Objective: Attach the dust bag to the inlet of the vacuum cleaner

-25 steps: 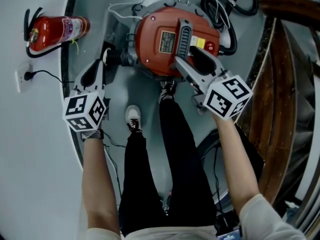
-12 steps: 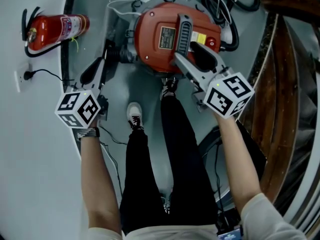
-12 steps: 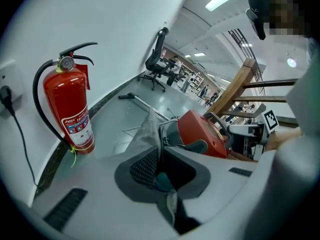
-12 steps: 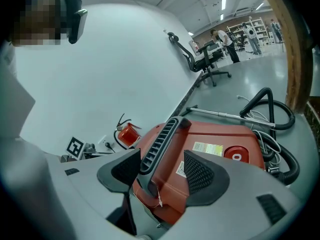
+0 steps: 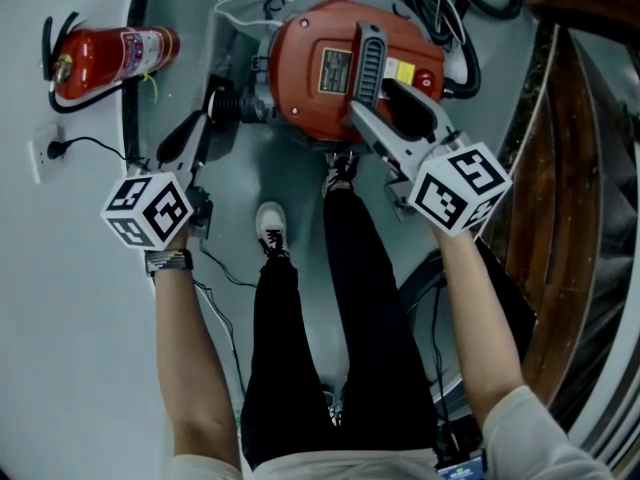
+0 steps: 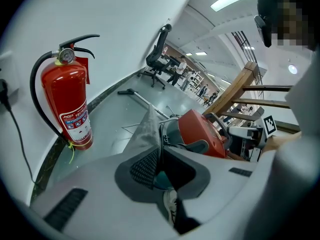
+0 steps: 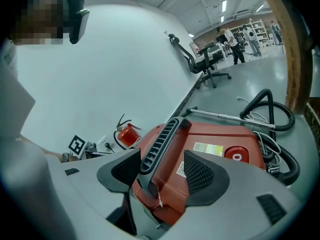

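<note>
L claw point(image 6: 160, 153) further left, tight on prob. dust bag point(image 6: 145, 128); R claw point(image 7: 163, 169) wide astride vac handle point(image 7: 160, 136); grey floor point(image 5: 250, 183).

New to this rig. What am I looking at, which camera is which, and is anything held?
No robot here: a person stands holding a gripper in each hand. The head view looks down from their head at their legs and the floor; the other two views ride on the grippers. On the floor stand a red vacuum cleaner and, by the wall, a fire extinguisher. The left gripper seems shut on a grey dust bag. The right gripper is open, its jaws either side of the vacuum's black handle.
</note>
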A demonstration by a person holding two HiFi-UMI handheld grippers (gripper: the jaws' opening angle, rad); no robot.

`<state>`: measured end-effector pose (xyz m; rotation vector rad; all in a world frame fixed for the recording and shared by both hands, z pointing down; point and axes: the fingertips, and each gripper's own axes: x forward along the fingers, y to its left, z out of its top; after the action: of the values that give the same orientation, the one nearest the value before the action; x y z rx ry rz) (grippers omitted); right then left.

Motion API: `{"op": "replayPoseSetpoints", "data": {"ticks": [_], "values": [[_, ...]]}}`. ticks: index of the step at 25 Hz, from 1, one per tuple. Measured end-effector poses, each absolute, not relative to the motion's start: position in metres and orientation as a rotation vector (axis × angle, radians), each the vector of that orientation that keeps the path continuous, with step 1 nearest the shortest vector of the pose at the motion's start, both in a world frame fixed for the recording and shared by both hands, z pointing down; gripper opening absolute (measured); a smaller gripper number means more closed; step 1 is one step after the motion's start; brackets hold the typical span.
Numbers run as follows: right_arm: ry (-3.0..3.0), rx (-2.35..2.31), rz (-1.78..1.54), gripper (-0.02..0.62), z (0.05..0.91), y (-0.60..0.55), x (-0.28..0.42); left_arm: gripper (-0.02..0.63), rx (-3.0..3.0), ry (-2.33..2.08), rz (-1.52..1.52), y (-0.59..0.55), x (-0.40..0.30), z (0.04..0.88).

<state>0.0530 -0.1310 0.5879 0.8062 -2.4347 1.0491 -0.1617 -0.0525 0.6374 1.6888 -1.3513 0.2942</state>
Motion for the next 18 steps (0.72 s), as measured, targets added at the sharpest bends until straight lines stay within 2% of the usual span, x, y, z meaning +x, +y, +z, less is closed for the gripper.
{"op": "replayPoseSetpoints", "data": {"ticks": [10, 18], "values": [[-2.397, 0.759, 1.075, 0.265, 0.59, -0.131, 0.052, 0.029, 1.673, -1.335, 0.314, -0.052, -0.16, 0.639], [-2.348, 0.597, 0.975, 0.264, 0.594, -0.116, 0.034, 0.029, 1.68, -1.316, 0.329, -0.052, -0.16, 0.639]]}}
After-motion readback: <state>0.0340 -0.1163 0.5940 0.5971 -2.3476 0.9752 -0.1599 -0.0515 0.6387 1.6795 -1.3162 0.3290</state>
